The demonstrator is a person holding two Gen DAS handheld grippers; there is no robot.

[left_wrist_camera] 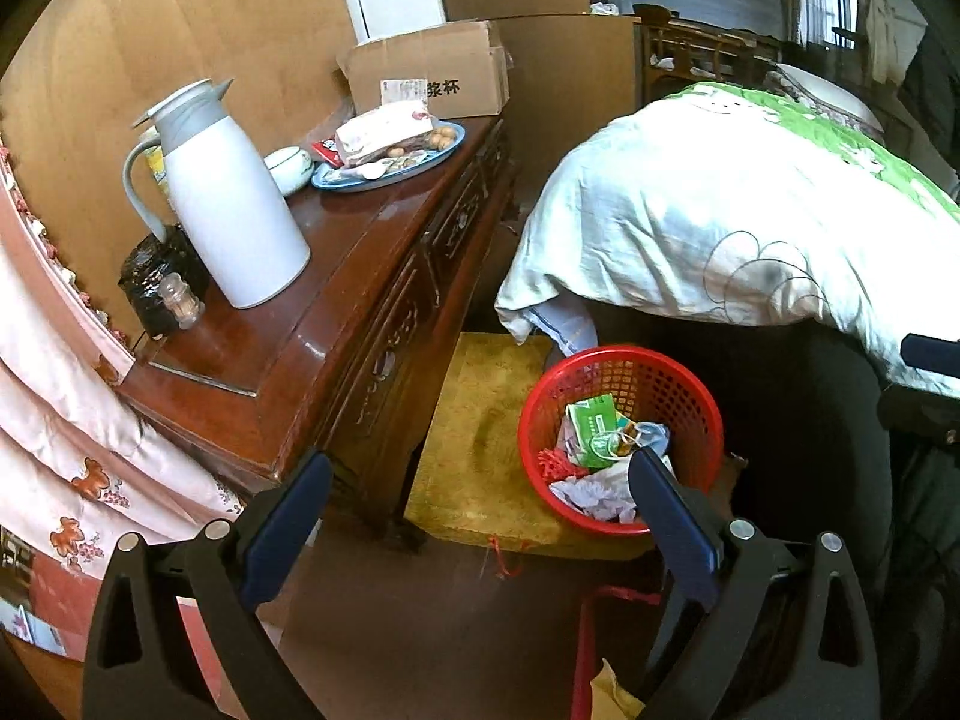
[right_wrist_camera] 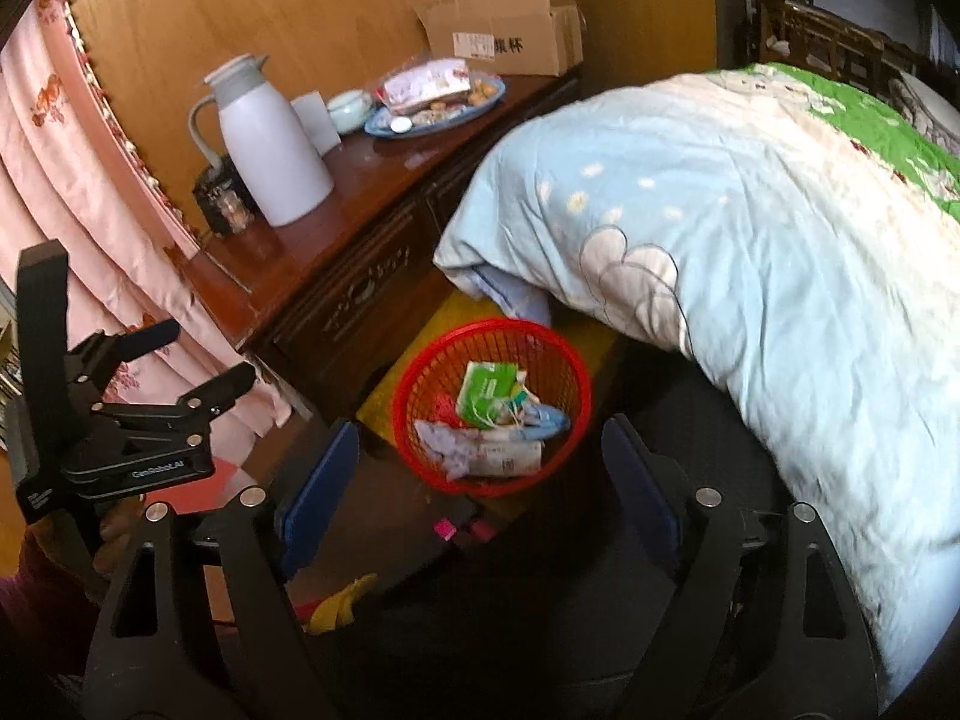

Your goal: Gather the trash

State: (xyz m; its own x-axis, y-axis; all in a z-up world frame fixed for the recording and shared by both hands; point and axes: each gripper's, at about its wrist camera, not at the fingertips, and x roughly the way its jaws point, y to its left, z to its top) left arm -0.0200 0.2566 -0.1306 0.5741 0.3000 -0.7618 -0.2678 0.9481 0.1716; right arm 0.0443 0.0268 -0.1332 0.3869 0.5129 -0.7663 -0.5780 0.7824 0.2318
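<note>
Trash: already sitting in the red basket (right_wrist_camera: 501, 402), a green-and-white packet (right_wrist_camera: 486, 387), crumpled paper (right_wrist_camera: 447, 444) and a few wrappers piled together
Basket spot: on the floor, partly on a yellow mat (left_wrist_camera: 480, 450), between the worktop (left_wrist_camera: 336, 312) and the bed, right below the hanging corner of the quilt (right_wrist_camera: 750, 276)
Left claw (left_wrist_camera: 480, 498): spread wide, nothing between the blue pads, pointing down at the mat and basket; its right finger overlaps the basket rim in the left wrist view
Right claw (right_wrist_camera: 480, 462): also spread wide and empty, basket framed between its fingers but clearly further off, not touching
Also in shot: the left claw shows up at the left edge of the right wrist view, held by a hand, in front of the pink curtain (right_wrist_camera: 78, 192)
Worktop stuff: white jug (left_wrist_camera: 234, 210), blue plate of snacks (left_wrist_camera: 390, 162), cardboard box (left_wrist_camera: 432, 72) at the far end, small dark tin and a little jar beside the jug
</note>
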